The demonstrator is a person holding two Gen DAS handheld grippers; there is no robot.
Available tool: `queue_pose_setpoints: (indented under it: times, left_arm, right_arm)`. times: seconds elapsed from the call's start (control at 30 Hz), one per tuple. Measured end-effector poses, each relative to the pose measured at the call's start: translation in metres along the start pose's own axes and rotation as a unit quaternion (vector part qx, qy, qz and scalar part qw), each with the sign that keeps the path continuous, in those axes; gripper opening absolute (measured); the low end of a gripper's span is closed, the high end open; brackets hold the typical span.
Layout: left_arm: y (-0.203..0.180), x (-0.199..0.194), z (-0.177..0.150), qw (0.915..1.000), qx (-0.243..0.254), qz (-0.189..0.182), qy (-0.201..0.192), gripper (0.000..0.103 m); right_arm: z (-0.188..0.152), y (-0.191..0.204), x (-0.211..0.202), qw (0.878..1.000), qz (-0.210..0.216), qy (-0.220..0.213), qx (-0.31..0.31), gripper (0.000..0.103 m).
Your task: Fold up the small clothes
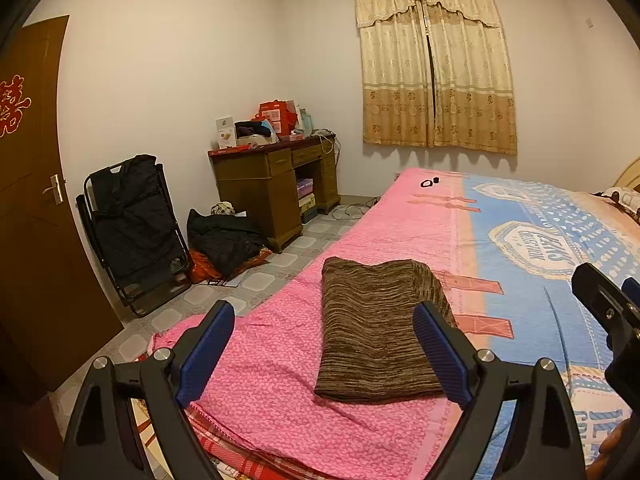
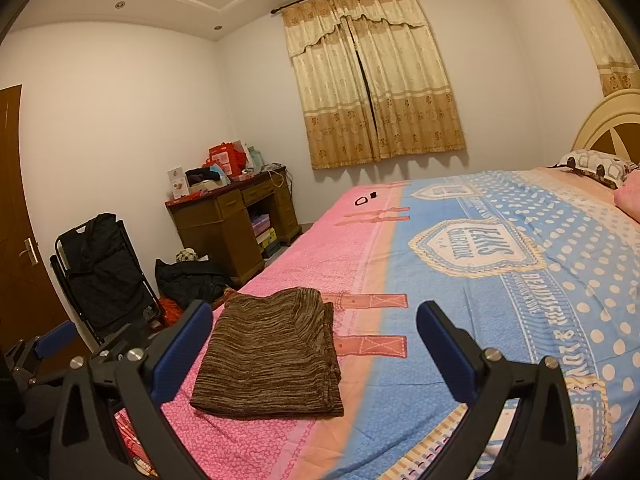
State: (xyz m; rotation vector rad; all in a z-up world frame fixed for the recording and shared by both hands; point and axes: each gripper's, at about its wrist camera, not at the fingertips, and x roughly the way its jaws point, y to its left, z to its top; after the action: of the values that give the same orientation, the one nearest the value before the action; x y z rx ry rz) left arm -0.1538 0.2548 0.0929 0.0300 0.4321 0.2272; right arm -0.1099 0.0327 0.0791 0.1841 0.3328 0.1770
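White walls, curtained window, wooden desk, tiled floor.

1 folded garment, 2 grippers

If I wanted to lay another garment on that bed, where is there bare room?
The blue dotted stretch of the bedspread right of the folded brown garment lies free, up to the pillow. The pink strip beyond the garment is bare until two small black items.
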Motion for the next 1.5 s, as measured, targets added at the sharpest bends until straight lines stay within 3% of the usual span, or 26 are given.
queue_pose_setpoints:
  times: [1.5]
  left_arm:
    - [-0.0024, 0.0063, -0.0041, 0.9999, 0.006, 0.009, 0.011, 0.091]
  right_arm:
    - [-0.0035, -0.0039, -0.0006, 1.0, -0.008, 0.001, 0.009, 0.103]
